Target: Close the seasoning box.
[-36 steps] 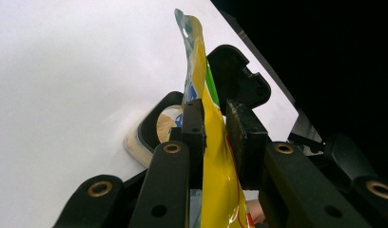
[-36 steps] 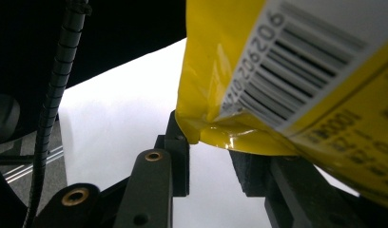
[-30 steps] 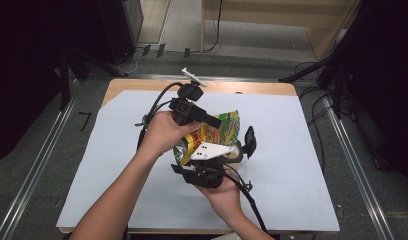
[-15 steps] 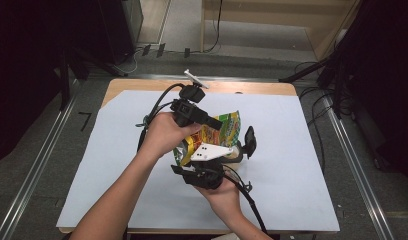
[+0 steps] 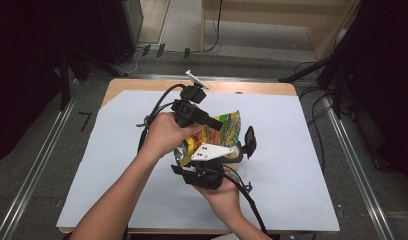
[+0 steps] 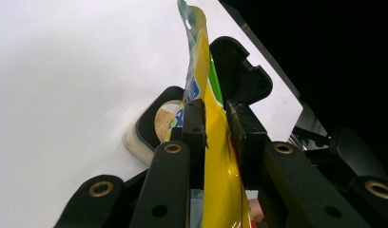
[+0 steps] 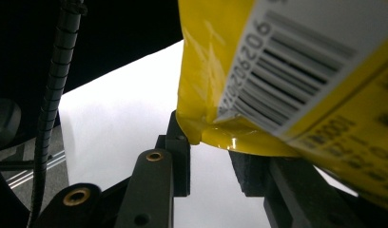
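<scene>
A yellow and green snack bag (image 5: 223,126) is held up over the white table between my two grippers. My left gripper (image 5: 215,125) reaches in from the left and is shut on the bag's upper part. In the left gripper view its pads pinch the yellow foil (image 6: 216,161) edge-on. My right gripper (image 5: 210,149) comes from below, under its grey plate. In the right gripper view its jaws (image 7: 208,152) stand close together on the bag's bottom corner (image 7: 216,135), with the barcode side above them.
A black rounded object (image 5: 249,142) with a beige inside (image 6: 160,124) lies just right of the bag; I cannot tell what it is. White paper (image 5: 297,170) covers the wooden table. Cables trail from both grippers, and metal rails run along both sides.
</scene>
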